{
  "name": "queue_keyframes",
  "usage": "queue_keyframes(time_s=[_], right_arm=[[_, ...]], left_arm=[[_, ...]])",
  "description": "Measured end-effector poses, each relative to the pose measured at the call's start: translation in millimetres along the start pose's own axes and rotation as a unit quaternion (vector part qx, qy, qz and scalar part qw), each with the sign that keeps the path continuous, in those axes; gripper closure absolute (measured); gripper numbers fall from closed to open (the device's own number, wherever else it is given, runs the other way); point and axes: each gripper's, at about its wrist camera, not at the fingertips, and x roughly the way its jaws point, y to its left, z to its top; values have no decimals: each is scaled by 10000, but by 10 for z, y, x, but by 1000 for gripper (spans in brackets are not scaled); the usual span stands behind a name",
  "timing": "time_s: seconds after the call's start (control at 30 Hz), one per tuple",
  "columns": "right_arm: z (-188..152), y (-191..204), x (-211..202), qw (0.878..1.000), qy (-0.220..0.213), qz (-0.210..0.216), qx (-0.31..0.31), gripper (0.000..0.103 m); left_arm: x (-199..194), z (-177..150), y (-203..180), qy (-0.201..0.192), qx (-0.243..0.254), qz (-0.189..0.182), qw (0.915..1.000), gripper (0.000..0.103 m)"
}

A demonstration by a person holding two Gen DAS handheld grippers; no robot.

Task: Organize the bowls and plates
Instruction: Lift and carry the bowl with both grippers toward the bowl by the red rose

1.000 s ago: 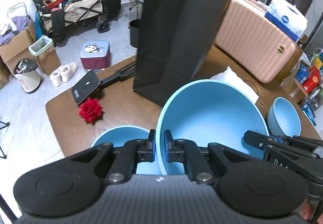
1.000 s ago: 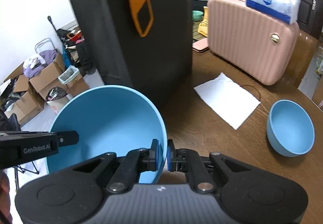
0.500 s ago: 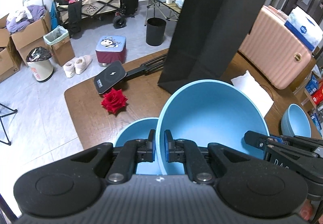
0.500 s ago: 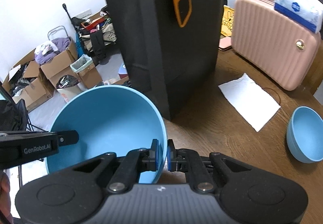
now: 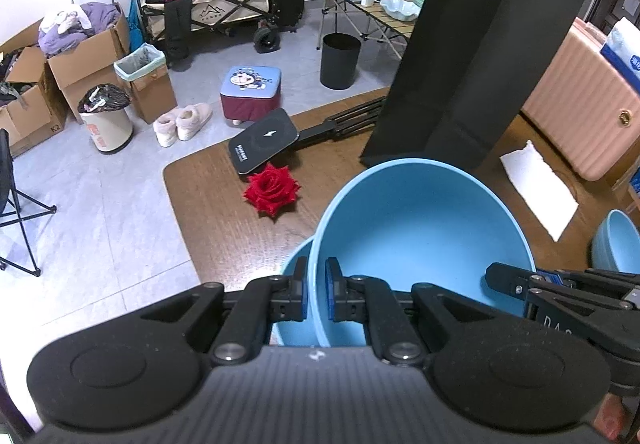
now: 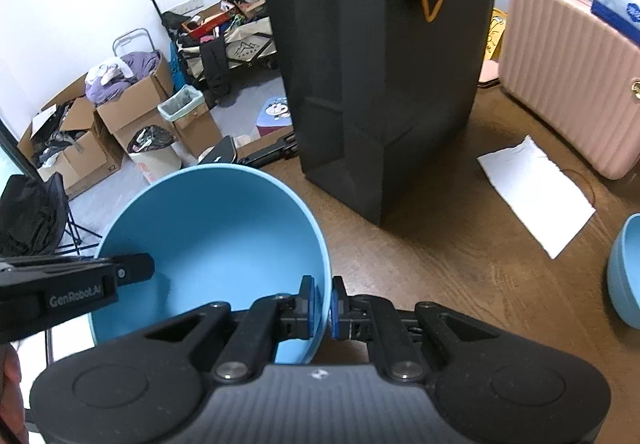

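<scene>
Both sets of fingers clamped on big bowl (image 5: 420,228) rim, carried sideways and lower over second bowl (image 5: 296,324) on worktop (image 5: 224,224); nesting seems close.

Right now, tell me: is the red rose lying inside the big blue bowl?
No. The red rose lies on the bare wooden table, apart from the big blue bowl, which is empty.

Right gripper (image 6: 321,302) is clamped on the rim of a large blue bowl (image 6: 208,244), one pad inside, one outside. Left gripper (image 6: 124,272) grips the bowl's opposite rim. Beyond the bowl a black bag (image 6: 380,64) stands on the table (image 6: 460,264). A second blue bowl (image 6: 626,272) sits well right of the bag.
</scene>
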Motion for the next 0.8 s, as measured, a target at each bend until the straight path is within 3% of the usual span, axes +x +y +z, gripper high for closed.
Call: queue_keyframes(time_s=[0.37, 0.8], right_arm=[[-46, 87, 293, 9996, 277, 11, -90, 95], [-88, 113, 511, 9990, 410, 14, -154, 95]], left_arm=[[216, -137, -17, -105, 481, 385, 9980, 94], [409, -264, -23, -256, 976, 512, 9936, 94]])
